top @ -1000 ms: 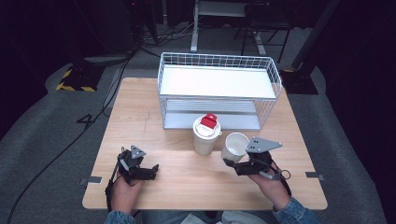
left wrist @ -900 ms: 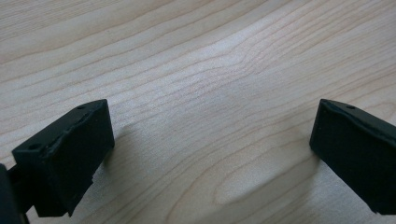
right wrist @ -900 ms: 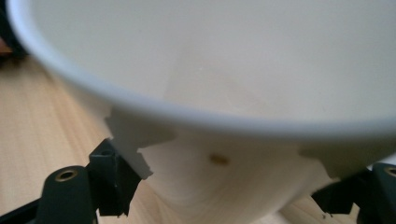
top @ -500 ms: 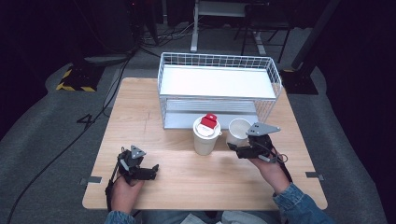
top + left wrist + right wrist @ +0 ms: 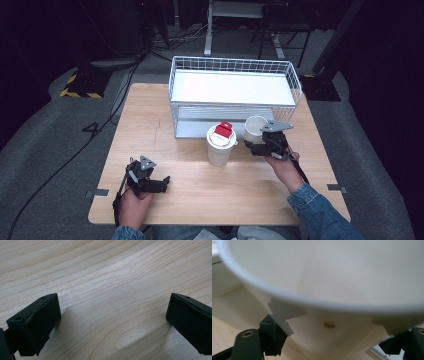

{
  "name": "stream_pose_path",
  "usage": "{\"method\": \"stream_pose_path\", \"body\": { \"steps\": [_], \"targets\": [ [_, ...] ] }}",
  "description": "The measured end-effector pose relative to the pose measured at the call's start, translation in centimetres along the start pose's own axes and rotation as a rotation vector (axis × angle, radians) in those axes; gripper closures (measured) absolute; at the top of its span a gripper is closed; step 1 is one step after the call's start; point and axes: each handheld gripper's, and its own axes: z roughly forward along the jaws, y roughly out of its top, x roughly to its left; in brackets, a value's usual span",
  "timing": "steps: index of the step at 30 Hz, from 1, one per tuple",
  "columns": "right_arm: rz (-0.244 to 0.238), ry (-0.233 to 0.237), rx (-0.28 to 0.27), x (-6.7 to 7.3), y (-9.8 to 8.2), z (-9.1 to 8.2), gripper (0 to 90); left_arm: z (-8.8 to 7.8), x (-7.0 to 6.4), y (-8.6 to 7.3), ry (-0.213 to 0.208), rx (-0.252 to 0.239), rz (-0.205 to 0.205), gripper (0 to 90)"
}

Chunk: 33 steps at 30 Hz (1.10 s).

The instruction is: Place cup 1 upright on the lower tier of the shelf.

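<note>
Wooden table: left tool wide; right tool grips unmarked white cup.

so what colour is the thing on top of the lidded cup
Red, sitting on the white lidded cup; clearest in the high view.

A white paper cup, empty and open-mouthed, sits clamped between the jaws of the right gripper, tilted, just in front of the white wire basket and beside a lidded white cup with a red top
</note>
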Motion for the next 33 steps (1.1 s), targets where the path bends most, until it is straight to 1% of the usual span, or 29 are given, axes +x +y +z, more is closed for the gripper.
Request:
{"method": "stream_pose_path", "body": {
  "steps": [2, 3, 4, 5, 7, 9, 13, 14, 17, 20, 22, 23, 26, 28, 33],
  "targets": [
    [0.014, -0.012, 0.003, -0.6, 0.0, 0.7, 24.0, 0.0, 0.0, 0.0, 0.000, 0.001, 0.001, 0.2],
    [0.014, -0.012, 0.003, -0.6, 0.0, 0.7, 24.0, 0.0, 0.0, 0.0, 0.000, 0.001, 0.001, 0.2],
    [0.020, -0.027, 0.005, -0.8, 0.0, 1.0, 24.0, 0.0, 0.0, 0.0, -0.001, 0.000, 0.001, 0.2],
    [0.020, -0.027, 0.005, -0.8, 0.0, 1.0, 24.0, 0.0, 0.0, 0.0, -0.001, 0.000, 0.001, 0.2],
    [0.034, -0.038, -0.001, -1.3, 0.1, 1.5, 24.0, 0.0, 0.0, 0.0, 0.000, 0.000, 0.001, 0.2],
    [0.035, -0.055, -0.001, -1.5, 0.2, 1.8, 24.0, 0.0, 0.0, 0.0, -0.001, 0.000, 0.000, 0.2],
    [0.030, -0.063, -0.001, -1.7, 0.4, 2.3, 24.0, 0.0, 0.0, 0.0, 0.000, 0.000, 0.001, 0.2],
    [0.033, -0.079, -0.003, -1.7, 0.4, 2.7, 24.0, 0.0, 0.0, 0.0, 0.000, 0.000, 0.001, 0.2],
    [0.035, -0.080, -0.007, -1.8, 0.5, 3.0, 24.0, 0.0, 0.0, 0.0, 0.000, 0.000, 0.001, 0.2],
    [0.038, -0.091, -0.011, -2.0, 0.4, 3.8, 24.0, 0.0, 0.0, 0.0, 0.000, 0.000, 0.002, 0.2],
    [0.025, -0.116, -0.010, -2.1, 0.4, 4.2, 24.0, 0.0, 0.0, 0.0, 0.000, 0.000, 0.001, 0.2],
    [0.028, -0.128, -0.011, -2.1, 0.4, 4.4, 24.0, 0.0, 0.0, 0.0, 0.000, 0.000, 0.001, 0.2],
    [0.056, -0.113, -0.016, -2.3, 0.4, 5.0, 23.9, 0.0, 0.0, 0.0, 0.000, 0.001, 0.001, 0.2],
    [0.060, -0.121, -0.015, -2.4, 0.4, 5.4, 24.0, 0.0, 0.0, 0.0, -0.001, 0.000, 0.001, 0.2],
    [0.074, -0.122, -0.021, -2.7, 0.5, 6.1, 23.9, 0.0, 0.0, 0.0, 0.000, 0.000, 0.001, 0.2]
  ]
}}
